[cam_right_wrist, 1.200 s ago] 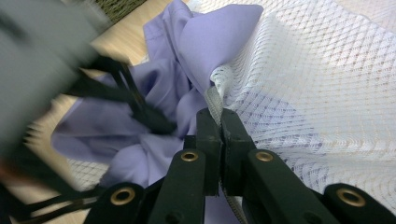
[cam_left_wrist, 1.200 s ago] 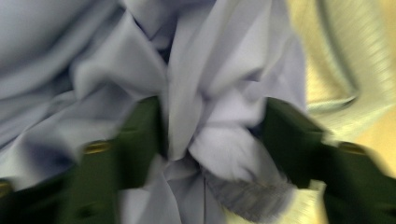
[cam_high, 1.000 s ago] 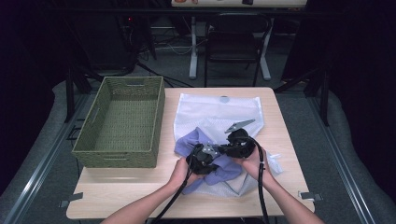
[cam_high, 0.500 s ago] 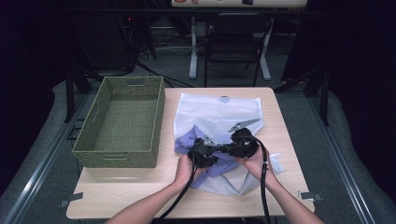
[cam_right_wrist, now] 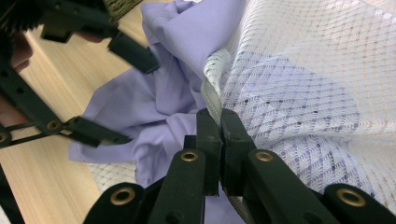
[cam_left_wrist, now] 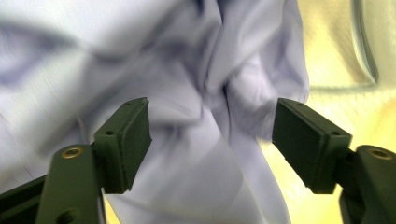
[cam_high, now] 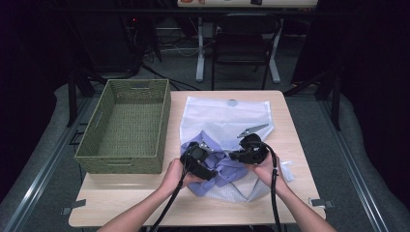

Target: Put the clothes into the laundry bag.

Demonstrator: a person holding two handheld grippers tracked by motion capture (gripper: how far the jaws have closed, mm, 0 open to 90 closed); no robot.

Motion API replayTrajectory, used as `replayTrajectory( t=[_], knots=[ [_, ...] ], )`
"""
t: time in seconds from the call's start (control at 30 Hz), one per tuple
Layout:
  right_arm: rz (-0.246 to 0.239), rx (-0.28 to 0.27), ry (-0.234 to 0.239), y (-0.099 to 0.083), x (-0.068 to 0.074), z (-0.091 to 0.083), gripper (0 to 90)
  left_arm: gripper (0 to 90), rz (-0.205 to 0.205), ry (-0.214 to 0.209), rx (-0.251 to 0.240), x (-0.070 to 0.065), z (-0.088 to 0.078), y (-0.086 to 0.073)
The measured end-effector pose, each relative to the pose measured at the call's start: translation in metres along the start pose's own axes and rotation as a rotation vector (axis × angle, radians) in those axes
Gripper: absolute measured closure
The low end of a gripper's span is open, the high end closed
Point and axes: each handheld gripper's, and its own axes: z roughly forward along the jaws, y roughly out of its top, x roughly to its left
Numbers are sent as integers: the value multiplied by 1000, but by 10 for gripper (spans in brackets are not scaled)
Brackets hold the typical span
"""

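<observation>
A green wicker basket [cam_high: 123, 126] stands at the table's [cam_high: 121, 208] left side. Just right of it, the left gripper [cam_high: 197, 159] hovers over the lilac garment [cam_high: 225, 166]; its jaws have just been opening and stand wide, cloth between them but unpressed. The garment lies half inside the white mesh bag [cam_high: 227, 116]. The right gripper [cam_right_wrist: 219, 122] is clamped on the bag's zipped edge.

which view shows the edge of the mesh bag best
The right gripper view: the mesh bag has its zippered rim clamped in the right hand-held gripper, netting sharp. The high view shows the whole bag flat on the table, small. The left gripper view shows mostly the blurred purple cloth.
</observation>
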Motion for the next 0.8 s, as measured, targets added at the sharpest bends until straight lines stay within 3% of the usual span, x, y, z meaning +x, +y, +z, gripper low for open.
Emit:
replayTrajectory(
  t=[0.07, 0.13, 0.2, 0.27, 0.33, 0.43, 0.5, 0.57, 0.6, 0.67, 0.7, 0.8],
  knots=[
    [1, 3, 1, 0, 0, 0, 886, 271, 11, 2, 71, -3, 10, -7],
    [3, 5, 1, 1, 0, 1, 886, 349, 32, 20, 120, -4, 21, -12],
    [-2, 4, 3, 1, 0, 2, 886, 550, 49, 50, 90, -2, 22, -13],
    [-7, 4, 2, 1, 0, 2, 886, 749, -8, 2, 35, 8, 17, -11],
    [-5, 3, 4, 1, 1, 1, 886, 848, -14, 3, -16, 12, 8, -7],
    [-9, -3, 0, 2, 2, 0, 886, 862, -25, -17, -104, 11, -10, 1],
    [-7, -9, 8, 4, 3, -1, 886, 863, -37, -42, -192, 7, -19, 9],
    [-5, -15, 9, 5, 4, -2, 886, 863, -34, -61, -262, 3, -18, 15],
    [-5, -19, 11, 5, 3, -3, 886, 859, -32, -62, -275, 2, -12, 17],
    [4, -23, 12, 5, 3, -4, 886, 843, -39, -71, -257, -1, 7, 20],
    [5, -21, 12, 5, 3, -4, 886, 829, -30, -51, -222, -4, 21, 19],
    [7, -10, 16, 3, 3, -2, 886, 782, -8, -57, -151, -7, 42, 14]
  ],
)
